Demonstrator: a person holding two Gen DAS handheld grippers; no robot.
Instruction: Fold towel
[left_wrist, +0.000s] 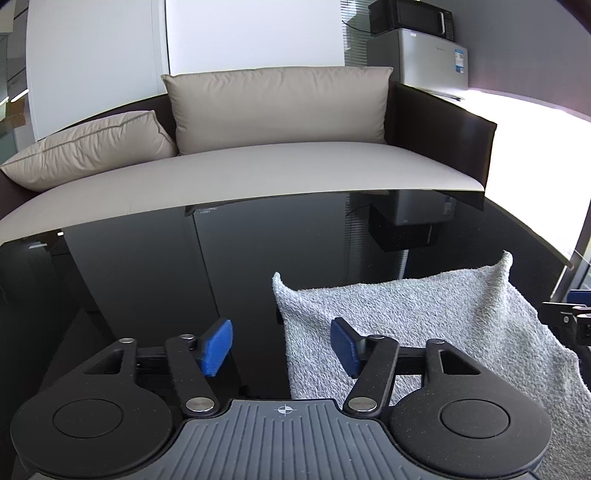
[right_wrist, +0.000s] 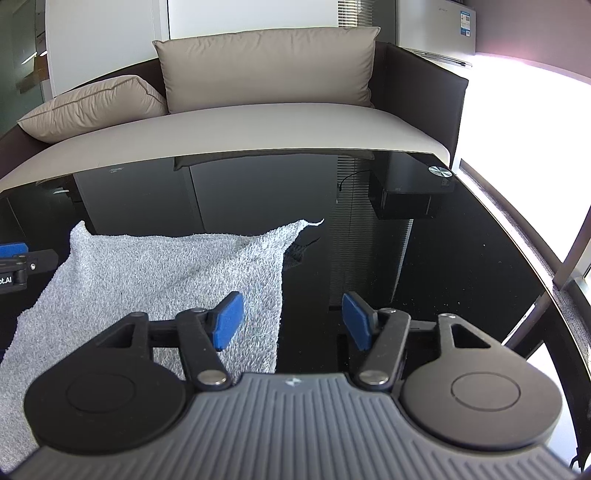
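Glossy black surface (left_wrist: 147, 266) fronts a beige sofa (left_wrist: 258, 166). Left view: left gripper (left_wrist: 282, 345) spread, empty; soft, limp towel (left_wrist: 424, 325) at 3 o'clock. Right view: right gripper (right_wrist: 291, 319) spread, straddling its edge; pinch 2 corners.

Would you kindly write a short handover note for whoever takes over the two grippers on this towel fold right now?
Left gripper: open, empty, its fingers straddling the towel's left edge.
Right gripper: open, empty, straddling the towel's right edge.
Towel: light grey terry, spread on the black glass table, far corners slightly lifted and curled. A sofa stands beyond the table.
Done: no fold is visible; nothing is gripped.
Left: probably grip the near or far corners with both grippers, bring one edge over to the opposite edge, then fold again.
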